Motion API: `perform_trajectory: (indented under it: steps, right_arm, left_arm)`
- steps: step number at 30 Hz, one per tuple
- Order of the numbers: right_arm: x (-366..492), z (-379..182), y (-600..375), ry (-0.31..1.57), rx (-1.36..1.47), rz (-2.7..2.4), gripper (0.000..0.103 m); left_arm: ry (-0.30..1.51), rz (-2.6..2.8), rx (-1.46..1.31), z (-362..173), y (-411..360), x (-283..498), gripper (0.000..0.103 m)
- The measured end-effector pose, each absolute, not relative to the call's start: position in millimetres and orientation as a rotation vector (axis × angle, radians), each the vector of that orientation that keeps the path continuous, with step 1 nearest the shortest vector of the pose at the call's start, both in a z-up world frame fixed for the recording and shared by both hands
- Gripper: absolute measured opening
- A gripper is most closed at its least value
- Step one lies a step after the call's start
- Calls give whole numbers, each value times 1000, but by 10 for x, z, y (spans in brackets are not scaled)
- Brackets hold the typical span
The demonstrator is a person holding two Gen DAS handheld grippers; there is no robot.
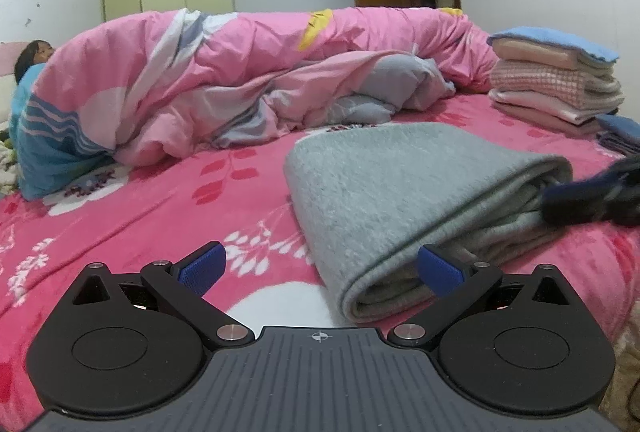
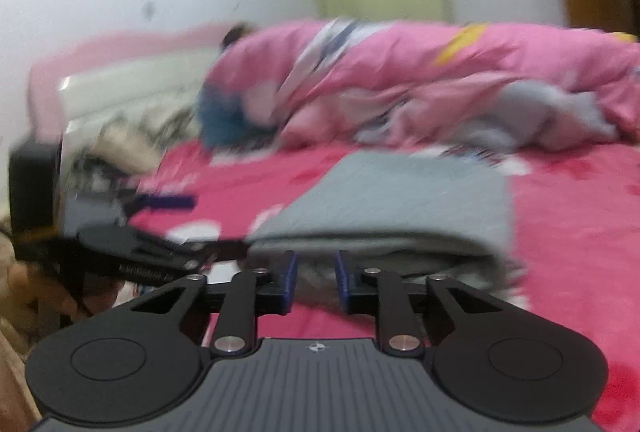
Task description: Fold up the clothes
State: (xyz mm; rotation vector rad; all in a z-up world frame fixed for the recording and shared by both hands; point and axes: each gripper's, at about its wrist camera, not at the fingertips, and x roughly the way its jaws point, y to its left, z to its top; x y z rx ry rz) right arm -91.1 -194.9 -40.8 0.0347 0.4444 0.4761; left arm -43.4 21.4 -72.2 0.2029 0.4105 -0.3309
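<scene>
Both our grippers sit low over the bed, tipped slightly down at the folded grey garment (image 1: 404, 200). Our left gripper (image 1: 320, 264) has its fingers spread wide: the right pad (image 1: 438, 270) sits right at the garment's near folded corner, the other pad is out over bare blanket, nothing pinched. Our right gripper (image 2: 315, 282) is at the garment's open layered edge with its fingers narrowed to a small gap; grey cloth shows in that gap, but the view is too blurred to say if the pads press on it.

The garment lies flat on the pink floral blanket (image 1: 160, 200). Behind it there's a bunched-up pink duvet (image 1: 224, 80), and off to its right a stack of folded clothes (image 1: 556, 84). Left of the garment the blanket is open. A person's head (image 1: 34, 58) peeks out past the duvet's far-left end.
</scene>
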Motion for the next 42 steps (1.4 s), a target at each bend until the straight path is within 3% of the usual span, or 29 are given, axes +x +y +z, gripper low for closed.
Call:
perform_trajectory:
  steps: [6, 17, 23, 29, 42]
  right_arm:
    - [-475, -565, -1763, 518, 49, 389, 7]
    - [-565, -572, -1585, 515, 17, 446, 7]
    - [-222, -699, -1691, 518, 210, 391, 7]
    - [-444, -646, -1840, 480, 249, 399, 8]
    - [-435, -655, -1764, 480, 77, 313, 9]
  left_arm:
    - [408, -319, 182, -779, 155, -307, 103]
    - [386, -318, 127, -771, 237, -266, 103]
    - [400, -353, 124, -787, 227, -307, 103]
    - [430, -382, 160, -879, 105, -318, 103]
    - [434, -276, 31, -882, 269, -90, 103]
